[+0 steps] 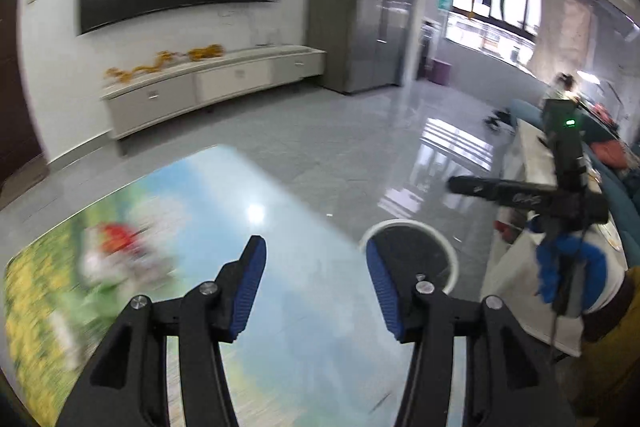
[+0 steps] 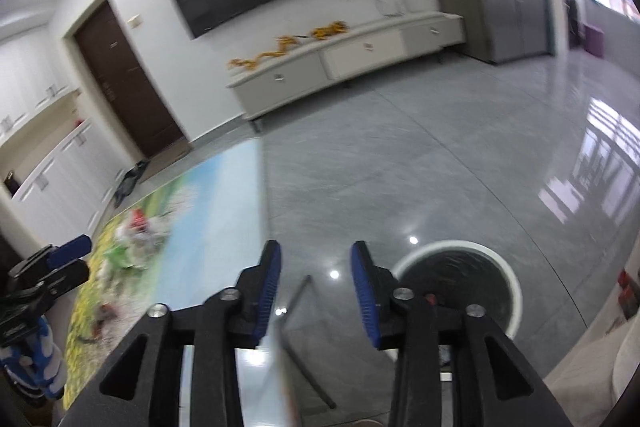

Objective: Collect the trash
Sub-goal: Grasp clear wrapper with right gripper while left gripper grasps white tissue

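Above the table (image 1: 280,267), my left gripper (image 1: 314,285) and right gripper (image 2: 316,293) both gape empty; the bin (image 2: 460,291) stands on the floor alongside, while blurred scraps (image 1: 120,259) remain uncollected.

a: what are you working over?

b: you've got a table (image 1: 280,267) with a glossy printed top, blue sky fading to yellow-green meadow, filling the lower left of the left wrist frame. blurred red and white bits (image 1: 120,251) lie on it at the left; you can't tell what they are.

a: and beyond its edge?

b: grey polished floor tiles (image 2: 400,167) across the middle of your right wrist frame. a round white-rimmed bin (image 2: 460,287) with a dark inside stands on them at lower right, just beside the table. a low white cabinet (image 2: 340,67) stands against the far wall, upper centre.
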